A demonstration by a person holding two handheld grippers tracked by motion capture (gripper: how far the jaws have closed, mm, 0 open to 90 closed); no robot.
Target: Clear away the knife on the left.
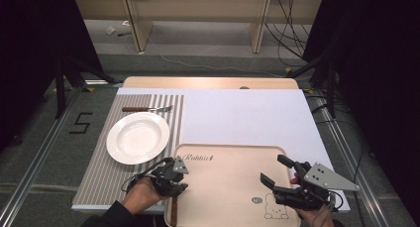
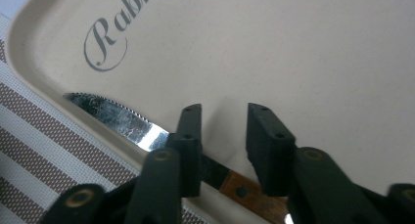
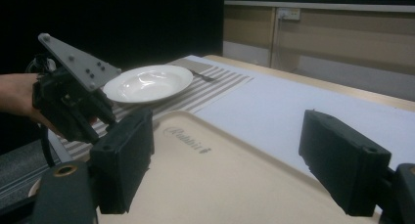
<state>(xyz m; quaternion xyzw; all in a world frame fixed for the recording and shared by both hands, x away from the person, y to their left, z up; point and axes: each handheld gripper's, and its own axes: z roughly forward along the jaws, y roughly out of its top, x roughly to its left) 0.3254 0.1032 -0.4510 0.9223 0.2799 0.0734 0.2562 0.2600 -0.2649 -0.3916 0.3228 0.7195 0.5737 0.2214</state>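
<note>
A knife with a serrated blade [image 2: 117, 119] and a brown wooden handle [image 1: 174, 212] lies along the left side of a beige tray [image 1: 228, 146] printed "Rabbit". My left gripper [image 2: 224, 111] points down over the knife where blade meets handle. Its jaws stand apart and the pads do not press on the knife. In the high view the left gripper [image 1: 172, 186] is at the tray's left edge. My right gripper [image 1: 276, 170] hovers over the tray's right part, open wide with nothing between its fingers [image 3: 122, 155].
A white plate [image 1: 137, 138] sits on a striped placemat [image 1: 99, 167] left of the tray, and a wood-handled fork [image 1: 146, 109] lies behind the plate. A white sheet [image 1: 247, 118] covers the table beyond the tray. A rabbit drawing [image 1: 275, 207] marks the tray's near right corner.
</note>
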